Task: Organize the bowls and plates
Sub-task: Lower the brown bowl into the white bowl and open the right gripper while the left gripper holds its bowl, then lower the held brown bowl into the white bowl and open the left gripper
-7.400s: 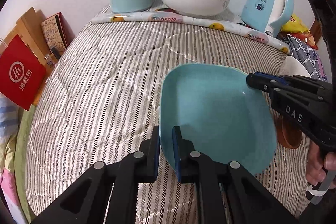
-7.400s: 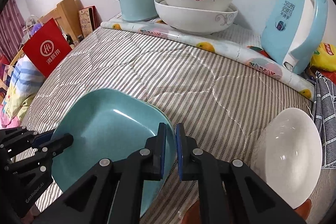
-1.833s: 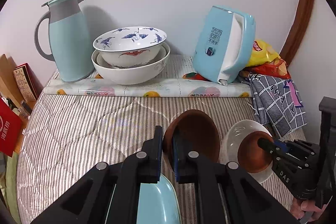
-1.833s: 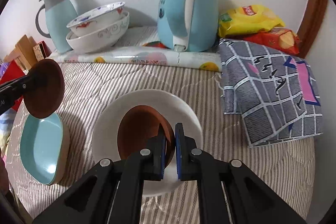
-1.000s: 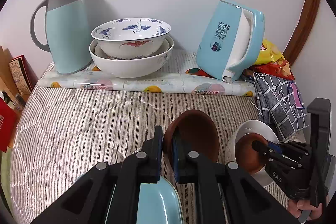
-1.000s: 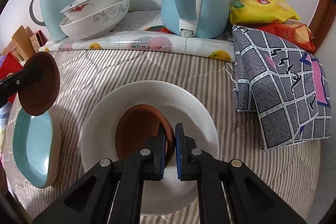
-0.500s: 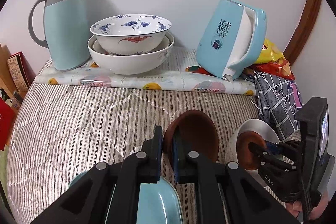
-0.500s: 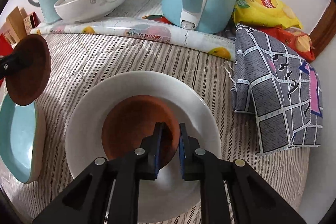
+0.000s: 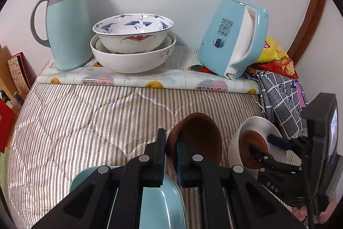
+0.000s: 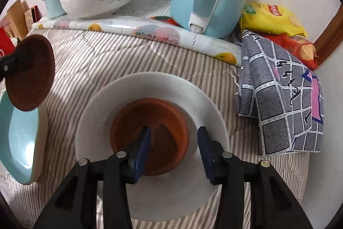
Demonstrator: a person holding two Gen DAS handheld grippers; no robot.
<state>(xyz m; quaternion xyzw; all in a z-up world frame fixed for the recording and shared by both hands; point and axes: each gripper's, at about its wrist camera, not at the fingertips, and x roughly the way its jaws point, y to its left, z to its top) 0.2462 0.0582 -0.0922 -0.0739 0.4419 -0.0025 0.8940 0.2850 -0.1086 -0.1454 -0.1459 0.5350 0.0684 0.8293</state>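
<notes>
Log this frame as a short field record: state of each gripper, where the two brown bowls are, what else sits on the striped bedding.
left gripper: shut on the rim of a brown bowl, held above the bedding
right gripper: jaws just opened, pads off the second brown bowl
second brown bowl: resting inside the white bowl
teal dish: on the striped bedding, beside the white bowl
back ledge: thermos, two stacked patterned bowls, kettle

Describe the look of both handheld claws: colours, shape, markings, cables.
Both are matte black plastic. The left claw has two angular, triangulated fingers with silver rivets and blue pads. The right claw matches, with blue pads. From the left wrist view, its body bears white "DAS" lettering, a boxy black block behind it, and a thin black cable.
</notes>
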